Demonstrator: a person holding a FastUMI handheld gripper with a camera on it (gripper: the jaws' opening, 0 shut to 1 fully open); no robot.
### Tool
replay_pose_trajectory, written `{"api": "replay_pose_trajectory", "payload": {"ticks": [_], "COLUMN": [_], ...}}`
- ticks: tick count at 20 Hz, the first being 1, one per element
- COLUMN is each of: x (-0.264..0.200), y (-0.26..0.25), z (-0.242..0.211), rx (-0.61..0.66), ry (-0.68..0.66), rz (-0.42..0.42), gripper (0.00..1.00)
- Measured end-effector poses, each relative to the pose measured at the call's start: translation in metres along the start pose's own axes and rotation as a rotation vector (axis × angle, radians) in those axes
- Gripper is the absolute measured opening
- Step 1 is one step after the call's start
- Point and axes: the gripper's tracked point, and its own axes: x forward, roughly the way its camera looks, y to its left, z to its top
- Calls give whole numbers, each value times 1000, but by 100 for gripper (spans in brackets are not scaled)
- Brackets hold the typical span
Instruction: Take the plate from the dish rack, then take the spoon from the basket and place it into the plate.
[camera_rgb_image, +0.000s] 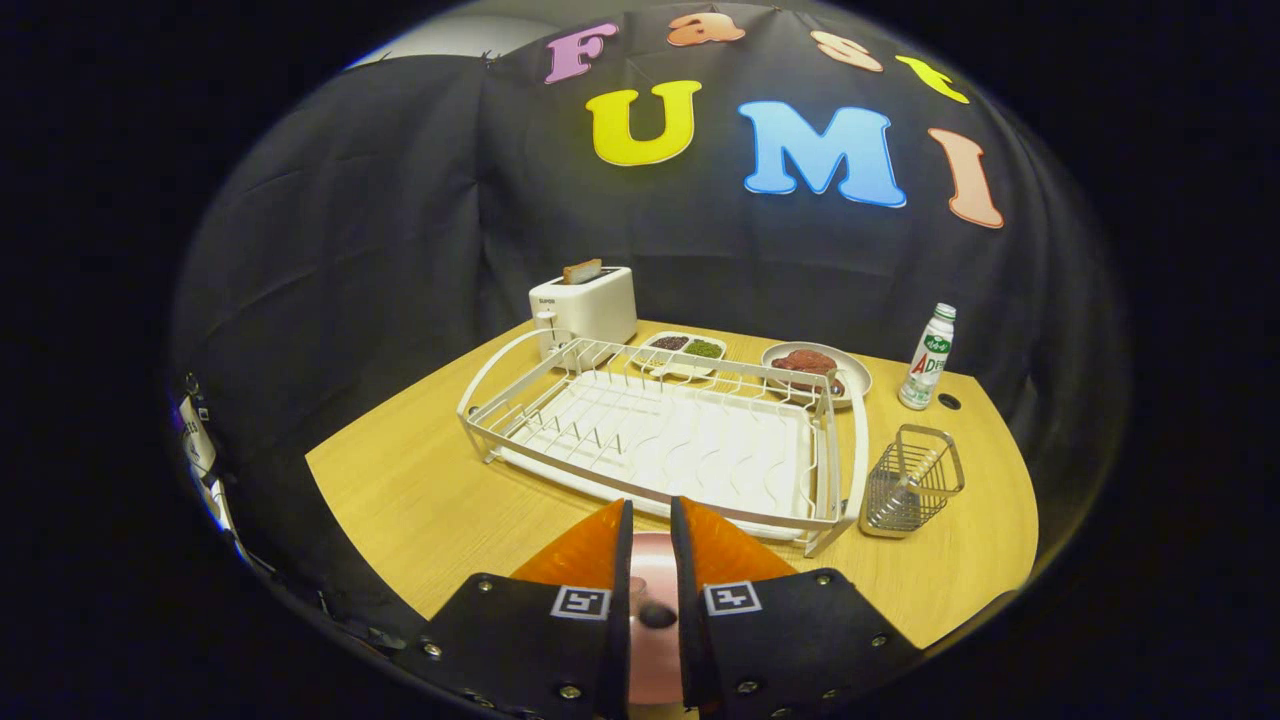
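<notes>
Tongs (650, 525) clenched on pink plate (655, 580) edge-on btwn them, rack (660, 440) just ahead empty; lay plate flat on tabletop (400, 490) nr tongs, clear of spoon basket (910, 482) ahead-right.

I logged: table (420, 500), matt pale wood grain; dish rack (660, 440), white coated wire; basket (912, 482), shiny metal mesh; plate (652, 590), glossy pink; toaster (585, 305), smooth white plastic

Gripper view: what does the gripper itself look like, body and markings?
The gripper has two tapered fingers set close together, mounted on wide black carriage blocks. Each block carries a small square black-and-white fiducial tag near the finger base, plus several round metal screw heads along its face.
</notes>
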Motion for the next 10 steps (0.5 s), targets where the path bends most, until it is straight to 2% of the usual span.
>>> {"api": "replay_pose_trajectory", "payload": {"ticks": [4,10], "x": [-26,-79], "y": [-28,-89], "z": [36,100], "rx": [16,54], "ry": [-94,-272], "rz": [-53,-184], "gripper": [20,20]}}
